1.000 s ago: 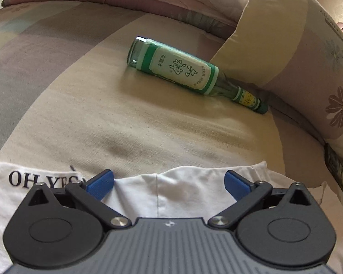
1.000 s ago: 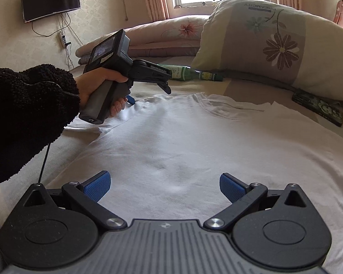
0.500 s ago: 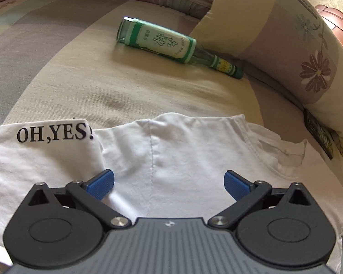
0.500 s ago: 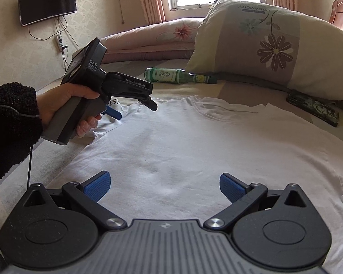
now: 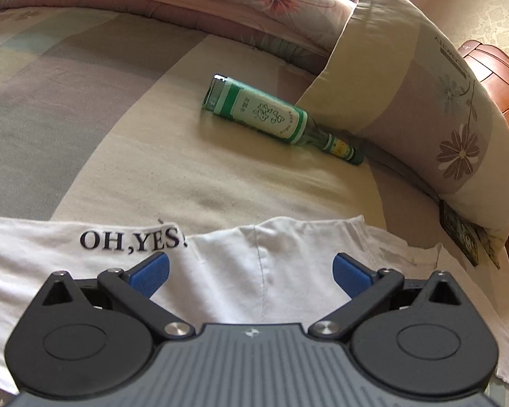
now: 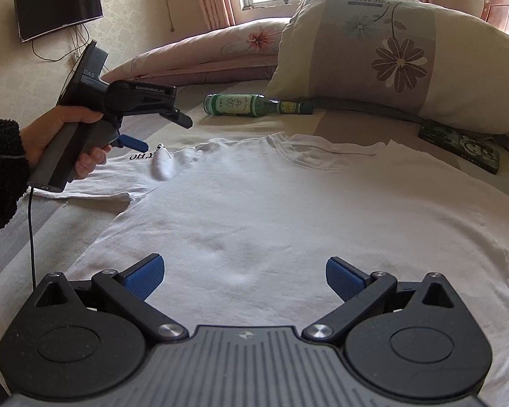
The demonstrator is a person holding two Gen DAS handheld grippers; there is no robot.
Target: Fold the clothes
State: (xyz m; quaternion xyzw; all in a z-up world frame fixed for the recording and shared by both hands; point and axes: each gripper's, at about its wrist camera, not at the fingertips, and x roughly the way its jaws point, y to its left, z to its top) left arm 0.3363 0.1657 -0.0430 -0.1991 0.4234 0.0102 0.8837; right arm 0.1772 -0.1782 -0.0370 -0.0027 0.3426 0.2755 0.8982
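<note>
Lying flat and face down across the middle of the bed (image 6: 85,224): white T-shirt (image 6: 275,210), collar toward the pillow (image 6: 390,57), its "OH,YES" sleeve (image 5: 125,240) now turned over at the left edge. Hovering again over that sleeve after pulling back half a second ago, left gripper (image 5: 251,269) spread wide and empty, suggesting a first fold only beginning; right gripper (image 6: 245,273) likewise released above the hem. Crowding the far edge: bottle (image 6: 251,104) and phone (image 6: 465,149), leaving open room only toward the near and left edges.
</note>
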